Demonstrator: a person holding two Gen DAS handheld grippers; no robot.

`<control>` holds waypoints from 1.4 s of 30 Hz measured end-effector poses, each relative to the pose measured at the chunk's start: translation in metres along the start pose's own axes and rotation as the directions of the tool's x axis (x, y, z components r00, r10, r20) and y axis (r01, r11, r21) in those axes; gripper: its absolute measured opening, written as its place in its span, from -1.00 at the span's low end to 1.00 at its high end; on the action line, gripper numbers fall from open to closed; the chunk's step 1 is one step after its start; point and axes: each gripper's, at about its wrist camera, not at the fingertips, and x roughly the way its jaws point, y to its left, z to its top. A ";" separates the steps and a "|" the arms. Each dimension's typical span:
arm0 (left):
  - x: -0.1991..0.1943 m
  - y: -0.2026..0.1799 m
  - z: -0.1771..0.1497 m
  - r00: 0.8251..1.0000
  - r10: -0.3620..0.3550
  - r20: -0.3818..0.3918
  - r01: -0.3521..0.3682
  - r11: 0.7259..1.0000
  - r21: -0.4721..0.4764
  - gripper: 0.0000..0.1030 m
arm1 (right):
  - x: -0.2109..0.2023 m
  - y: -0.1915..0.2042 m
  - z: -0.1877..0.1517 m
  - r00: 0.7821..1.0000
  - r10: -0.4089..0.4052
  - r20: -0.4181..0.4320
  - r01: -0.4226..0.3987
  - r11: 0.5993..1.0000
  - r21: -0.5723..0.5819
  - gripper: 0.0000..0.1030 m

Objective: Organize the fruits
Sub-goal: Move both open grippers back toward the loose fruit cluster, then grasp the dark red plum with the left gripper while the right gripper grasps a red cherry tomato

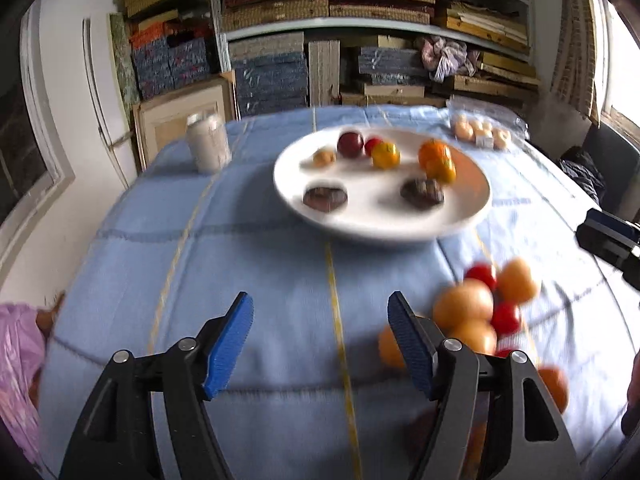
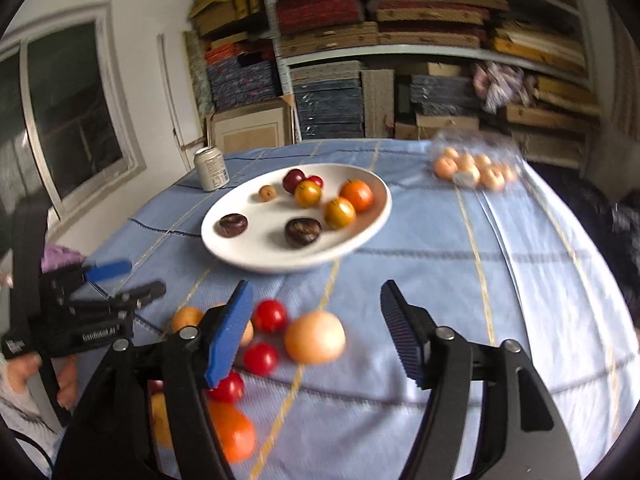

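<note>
Left wrist view: the left claw (image 1: 320,344) stands wide and empty over bare tabletop (image 1: 240,264), with the loose fruits (image 1: 476,312) just beside its right finger and the plate (image 1: 382,220), already part-filled, well beyond. Right wrist view: the right claw (image 2: 316,332) is also wide and empty, a pale orange (image 2: 315,337) lying between its fingers near the left pad; the step appears to be pick-up, so the next move calls for lowering and closing on that orange.

Only readable bit: white lettering, maybe "GenRobot.AI", on the left gripper (image 2: 108,280) body, pretty blurry. Can (image 2: 211,168) label print too smeared to read
</note>
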 end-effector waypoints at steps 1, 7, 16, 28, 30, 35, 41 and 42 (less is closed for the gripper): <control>0.001 0.001 -0.008 1.000 -0.008 -0.011 0.008 1.000 -0.014 0.37 | -0.003 -0.005 -0.004 1.000 0.005 0.001 -0.005 1.000 0.019 0.30; -0.007 -0.003 -0.020 0.999 -0.027 0.017 0.027 0.999 -0.019 0.37 | -0.003 -0.019 -0.012 0.999 0.030 -0.015 -0.028 0.997 0.073 0.43; -0.036 -0.032 -0.043 0.992 -0.123 0.038 0.119 0.988 0.094 0.49 | 0.001 -0.023 -0.011 0.999 0.025 -0.032 -0.023 0.996 0.081 0.51; -0.021 -0.021 -0.051 0.994 -0.096 -0.045 0.099 0.993 0.064 0.76 | 0.003 -0.024 -0.009 0.999 0.034 -0.029 -0.032 0.996 0.082 0.55; -0.022 -0.014 -0.051 0.996 -0.081 -0.047 0.083 0.995 0.049 0.76 | 0.002 -0.023 -0.009 0.999 0.034 -0.028 -0.032 0.996 0.081 0.55; -0.019 -0.012 -0.056 0.994 -0.084 -0.067 0.088 0.994 0.057 0.66 | 0.001 -0.018 -0.010 0.999 0.041 -0.022 -0.039 0.997 0.071 0.56; -0.014 -0.017 -0.056 0.988 -0.131 -0.077 0.136 0.988 0.068 0.10 | 0.000 -0.015 -0.010 0.999 0.045 -0.020 -0.044 0.997 0.065 0.56; -0.014 -0.016 -0.056 0.988 -0.132 -0.079 0.137 0.988 0.065 0.07 | -0.001 -0.015 -0.009 0.999 0.047 -0.020 -0.045 0.997 0.065 0.56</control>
